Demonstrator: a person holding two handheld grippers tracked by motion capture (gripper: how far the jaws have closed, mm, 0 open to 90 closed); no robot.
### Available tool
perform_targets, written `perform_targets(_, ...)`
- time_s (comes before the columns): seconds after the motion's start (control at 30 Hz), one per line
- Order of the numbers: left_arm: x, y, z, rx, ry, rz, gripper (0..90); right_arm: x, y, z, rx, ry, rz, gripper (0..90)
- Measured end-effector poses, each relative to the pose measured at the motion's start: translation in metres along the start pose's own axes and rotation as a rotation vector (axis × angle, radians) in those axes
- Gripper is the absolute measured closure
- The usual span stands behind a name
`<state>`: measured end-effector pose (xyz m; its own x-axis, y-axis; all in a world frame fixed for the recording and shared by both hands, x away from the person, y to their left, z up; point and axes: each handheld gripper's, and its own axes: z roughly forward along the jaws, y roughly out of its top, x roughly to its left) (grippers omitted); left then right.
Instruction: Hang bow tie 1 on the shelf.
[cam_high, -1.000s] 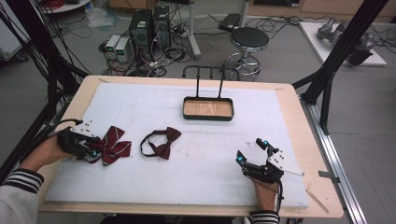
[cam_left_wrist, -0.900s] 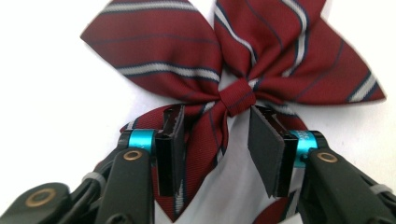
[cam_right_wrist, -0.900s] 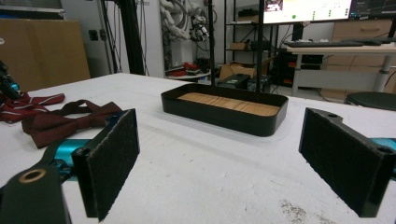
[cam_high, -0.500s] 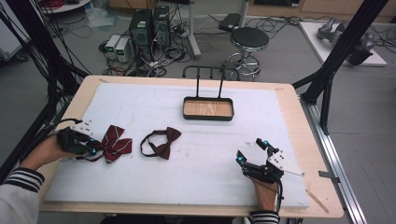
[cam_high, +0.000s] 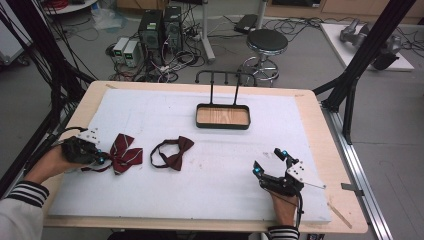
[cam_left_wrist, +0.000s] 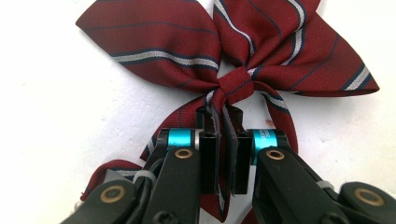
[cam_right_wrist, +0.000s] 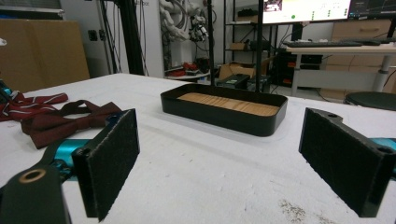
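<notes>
Striped bow tie (cam_left_wrist: 233, 56) is the thing being worked on right now, lying on the white mat (cam_high: 220, 175) just ahead of the left gripper (cam_left_wrist: 223, 154). That gripper's jaws have just been closing and now sit pressed nearly together, pinching the tie's strap right behind the knot, with the two wings fanned out past the tips. So I'd call this the grab step, pretty much done: the pinch is on but the tie hasn't left the mat. Right gripper (cam_right_wrist: 219, 163) is idle near the bottom right of the mat, jaws spread wide with nothing between them, and the tray (cam_right_wrist: 224, 109) sits straight out beyond its gap. A plain bow tie (cam_high: 172, 154) lies a bit farther out from the left jaws, apart from the striped one. Next move, my guess, is a lift and carry toward the tray, and it needs the pinch kept firm since only a thin strap is caught and the loose strap loop could drag or snag.
</notes>
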<state>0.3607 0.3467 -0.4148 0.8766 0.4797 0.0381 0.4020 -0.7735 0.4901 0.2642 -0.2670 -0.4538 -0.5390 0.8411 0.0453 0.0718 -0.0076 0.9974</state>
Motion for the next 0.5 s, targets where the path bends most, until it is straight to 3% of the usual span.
perform_targets(0.13,0.000,0.000,-0.001,-0.019,0.002,-0.007,85.4,0.000,0.000,0.000,0.000,-0.001,-0.001,11.5)
perform_targets(0.5,0.001,0.001,-0.010,-0.151,0.039,-0.051,85.4,0.000,0.000,0.000,0.000,-0.001,-0.001,11.5)
